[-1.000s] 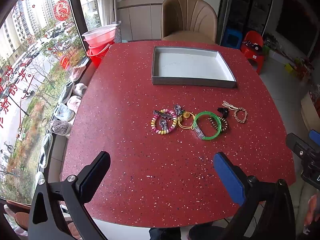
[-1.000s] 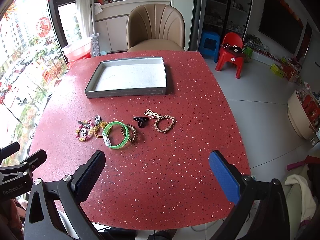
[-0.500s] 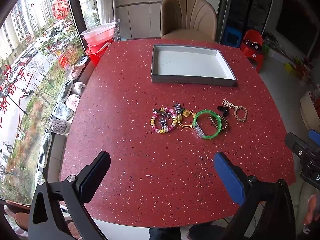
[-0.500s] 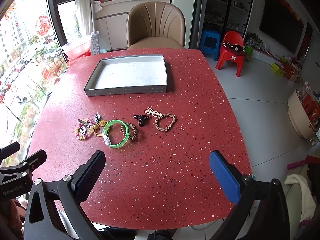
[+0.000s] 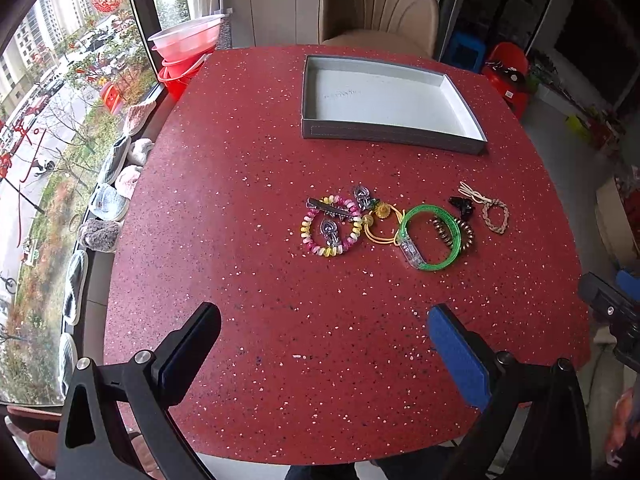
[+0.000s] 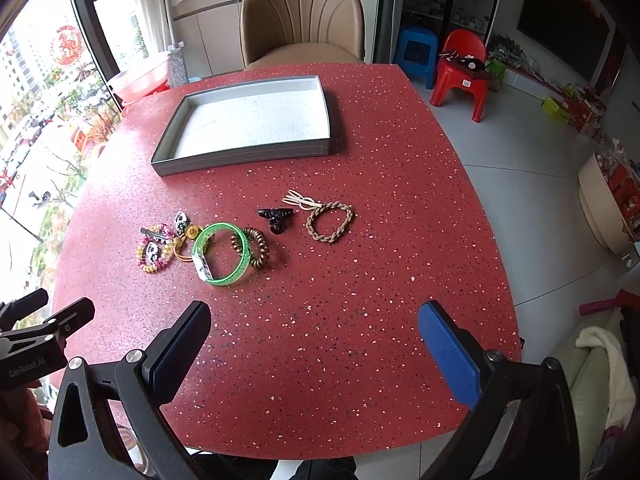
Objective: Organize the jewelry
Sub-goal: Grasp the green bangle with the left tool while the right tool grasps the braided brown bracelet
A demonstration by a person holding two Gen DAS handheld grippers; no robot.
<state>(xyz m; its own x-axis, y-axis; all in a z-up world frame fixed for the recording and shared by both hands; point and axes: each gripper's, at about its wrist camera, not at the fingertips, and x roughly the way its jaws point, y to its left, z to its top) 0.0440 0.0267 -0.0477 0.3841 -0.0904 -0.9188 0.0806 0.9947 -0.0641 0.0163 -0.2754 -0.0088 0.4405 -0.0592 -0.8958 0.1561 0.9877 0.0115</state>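
Jewelry lies in a loose row mid-table: a pink-and-yellow bead bracelet (image 5: 329,232) with a metal clip, a yellow hair tie (image 5: 382,226), a green bangle (image 5: 430,238), a brown coil tie (image 5: 464,232), a black claw clip (image 5: 462,206) and a braided beige bracelet (image 5: 496,216). The same green bangle (image 6: 222,252), black claw clip (image 6: 276,218) and braided bracelet (image 6: 331,222) show in the right wrist view. Behind them sits a grey tray (image 5: 384,130), also the grey tray (image 6: 244,158), with nothing inside. My left gripper (image 5: 324,346) and right gripper (image 6: 314,346) hover open over the near table edge, nothing between their fingers.
The red speckled table (image 5: 248,184) has a beige chair (image 6: 304,20) at its far side. Red and pink basins (image 5: 184,48) stand by the window on the left. A red child's chair (image 6: 464,68) and blue stool (image 6: 416,48) stand on the floor to the right.
Both views have drifted forward slightly toward the jewelry; the tray and pieces sit a little lower in frame. Both grippers stay open.
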